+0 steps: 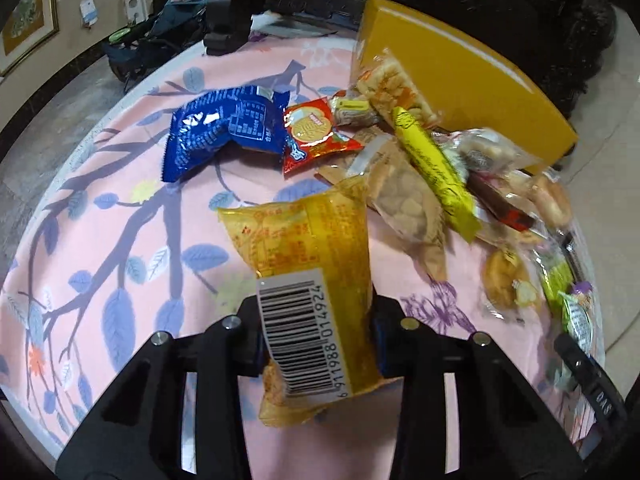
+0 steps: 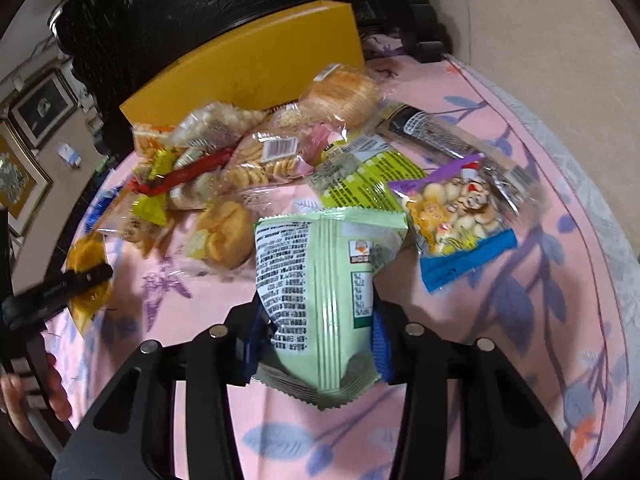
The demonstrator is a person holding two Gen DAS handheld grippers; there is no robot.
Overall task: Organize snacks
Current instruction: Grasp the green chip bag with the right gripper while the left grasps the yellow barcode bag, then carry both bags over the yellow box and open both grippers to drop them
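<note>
The left gripper (image 1: 318, 336) pinched a yellow packet (image 1: 308, 264) over bare pink cloth (image 1: 120, 208), the right gripper (image 2: 316, 332) clamped a green packet (image 2: 320, 292) before the snack heap (image 2: 256, 152), which crowded the yellow box (image 2: 256, 68).

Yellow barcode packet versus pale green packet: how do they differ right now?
The translucent yellow plastic packet shows a large white barcode label; the opaque pale green foil packet shows dense black print. The left hand-held gripper pinches the yellow, the right hand-held gripper the green. Both are gripped.
</note>
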